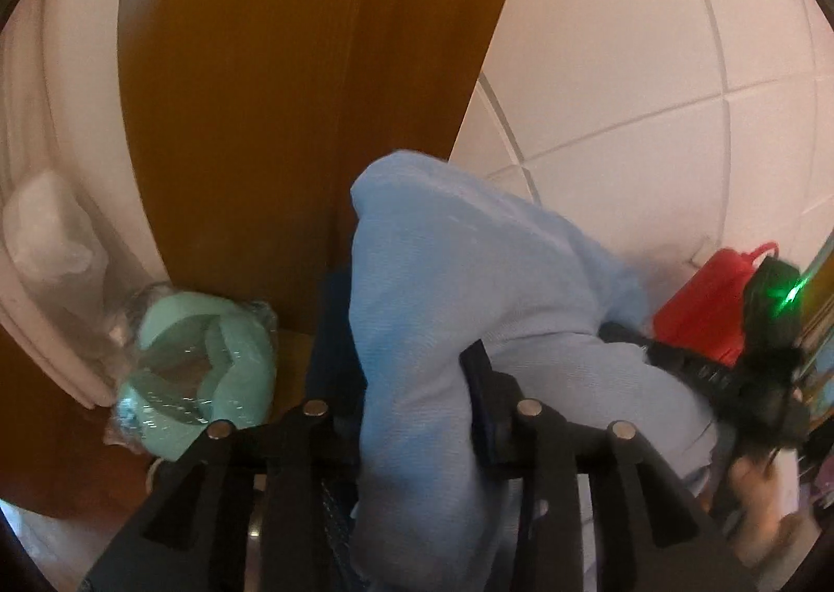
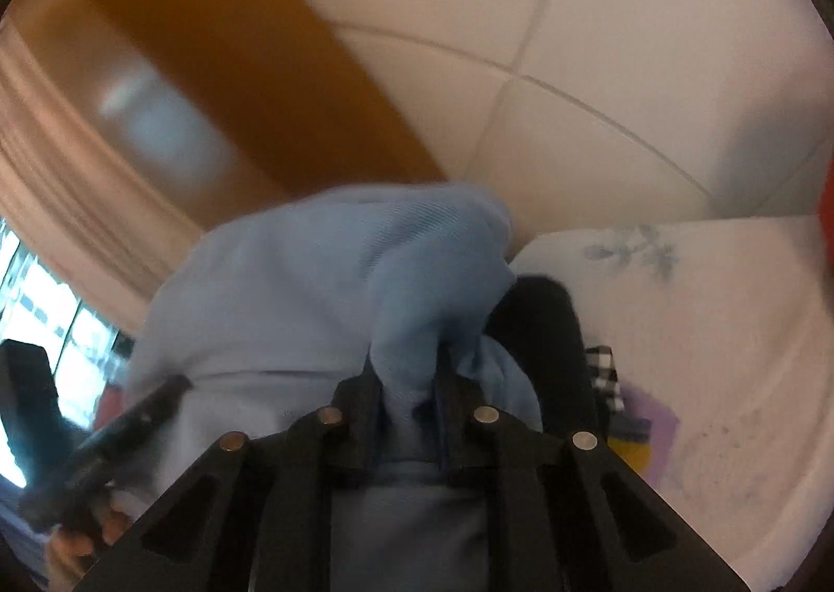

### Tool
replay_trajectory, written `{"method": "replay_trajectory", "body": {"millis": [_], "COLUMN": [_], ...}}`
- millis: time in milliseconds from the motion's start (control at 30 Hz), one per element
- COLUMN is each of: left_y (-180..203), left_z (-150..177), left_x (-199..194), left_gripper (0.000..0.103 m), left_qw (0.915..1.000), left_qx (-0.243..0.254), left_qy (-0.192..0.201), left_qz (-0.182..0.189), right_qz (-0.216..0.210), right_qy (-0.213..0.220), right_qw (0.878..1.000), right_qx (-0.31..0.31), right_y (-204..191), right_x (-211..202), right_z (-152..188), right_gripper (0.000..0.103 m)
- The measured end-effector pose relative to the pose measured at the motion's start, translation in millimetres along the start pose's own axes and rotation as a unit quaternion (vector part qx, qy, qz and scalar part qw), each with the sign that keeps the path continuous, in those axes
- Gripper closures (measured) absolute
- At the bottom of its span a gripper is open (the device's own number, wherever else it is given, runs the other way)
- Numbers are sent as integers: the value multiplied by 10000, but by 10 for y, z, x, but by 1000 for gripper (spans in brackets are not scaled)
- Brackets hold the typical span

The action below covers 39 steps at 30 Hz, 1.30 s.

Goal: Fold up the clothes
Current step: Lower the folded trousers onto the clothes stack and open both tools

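A light blue garment point(image 1: 443, 290) is held up in the air between both grippers. My left gripper point(image 1: 417, 415) is shut on a bunched fold of it, with cloth spilling over the jaws. My right gripper point(image 2: 406, 383) is shut on another fold of the same garment point(image 2: 313, 279), which drapes over and hides the fingertips. The right gripper point(image 1: 766, 373) and the hand holding it show at the right edge of the left wrist view. The left gripper point(image 2: 104, 446) shows at the lower left of the right wrist view. Both views are blurred.
A brown wooden door point(image 1: 292, 97) and white tiled wall point(image 1: 651, 71) stand behind. A mint-green wrapped object point(image 1: 203, 373) and a red container point(image 1: 714, 295) sit nearby. A white floral-print surface point(image 2: 703, 331) lies at right, a window point(image 2: 47, 310) at left.
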State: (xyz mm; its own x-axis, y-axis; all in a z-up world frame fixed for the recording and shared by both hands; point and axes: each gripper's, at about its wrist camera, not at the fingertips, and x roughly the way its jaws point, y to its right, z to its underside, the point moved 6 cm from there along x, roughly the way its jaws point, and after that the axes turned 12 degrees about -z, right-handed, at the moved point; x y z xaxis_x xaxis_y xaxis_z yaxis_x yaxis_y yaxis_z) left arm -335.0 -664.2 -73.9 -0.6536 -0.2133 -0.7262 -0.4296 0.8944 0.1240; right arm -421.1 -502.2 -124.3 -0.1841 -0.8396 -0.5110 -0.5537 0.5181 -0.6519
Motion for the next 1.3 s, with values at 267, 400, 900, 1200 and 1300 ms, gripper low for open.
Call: {"method": "replay_trajectory", "body": {"millis": [267,400,900,1200,1300], "left_y": [108,220,429,549,553], "left_z": [50,86,845,1249,1375], "left_x": [-242,-390,-1385,-1675,-1663], "left_gripper": [15,14,13,14,14], "left_qw": [9935,9895,9842,9884,9896], "left_qx": [680,771,957,972,905], "left_qy": [394,513,646,374,267], "left_qz": [-824,-1114,-1342,-1103,-1089], "right_qz": [506,562,838,1386,1480], "right_qy": [103,370,288,142,42], "right_qw": [9966,9921,9838,9787,9778], "right_qx": [-636,-1057,-1557,-1508,-1481], "right_y": [-168,-382,-909,-935,-888], "right_x": [-314,-652,-1173,-1525,-1546], "right_z": [-101,-152,905,1347,1498], "right_gripper": [58,19,0,0,0]}}
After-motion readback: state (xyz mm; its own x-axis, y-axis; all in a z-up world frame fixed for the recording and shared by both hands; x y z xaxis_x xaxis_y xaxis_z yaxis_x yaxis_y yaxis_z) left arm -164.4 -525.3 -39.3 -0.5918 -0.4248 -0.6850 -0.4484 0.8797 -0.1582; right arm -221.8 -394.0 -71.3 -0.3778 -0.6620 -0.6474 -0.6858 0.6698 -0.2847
